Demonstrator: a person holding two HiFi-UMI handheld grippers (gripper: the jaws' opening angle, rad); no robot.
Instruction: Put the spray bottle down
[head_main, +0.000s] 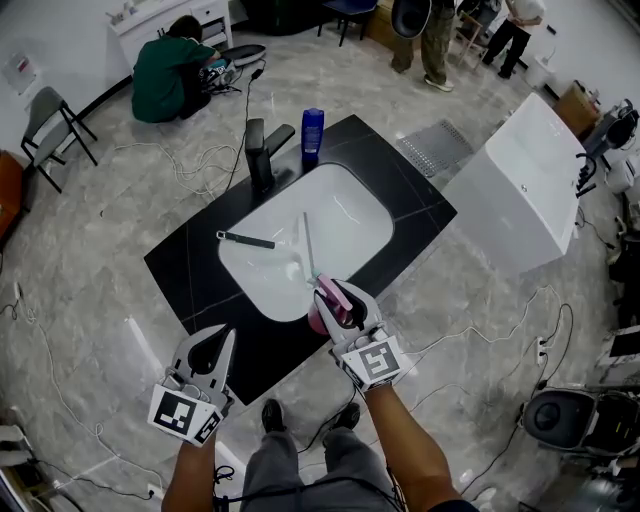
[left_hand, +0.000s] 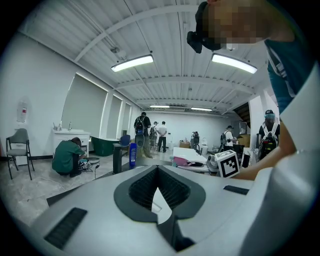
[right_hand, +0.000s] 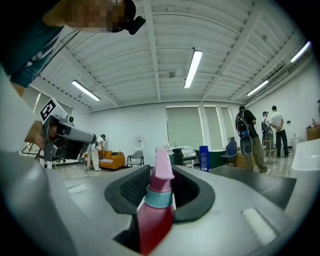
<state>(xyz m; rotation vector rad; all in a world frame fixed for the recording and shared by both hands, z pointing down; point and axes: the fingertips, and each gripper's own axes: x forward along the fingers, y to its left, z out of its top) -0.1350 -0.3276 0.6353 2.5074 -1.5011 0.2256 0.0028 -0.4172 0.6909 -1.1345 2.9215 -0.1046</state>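
The spray bottle (right_hand: 156, 210) was not yet down: the fingers of the right gripper (head_main: 338, 295) were clenched on it, upright, at the near edge of the black worktop (head_main: 400, 200) by the sink (head_main: 350, 215), leaving the set-down and release to do, while the left gripper (head_main: 222, 342) was closed on nothing.

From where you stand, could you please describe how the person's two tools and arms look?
Both the left tool and the right tool are pale grey shells with black ribbed pads, each carrying a cube of black-and-white square markers. No cables show. The person wears a teal top; the forearms are uncovered.
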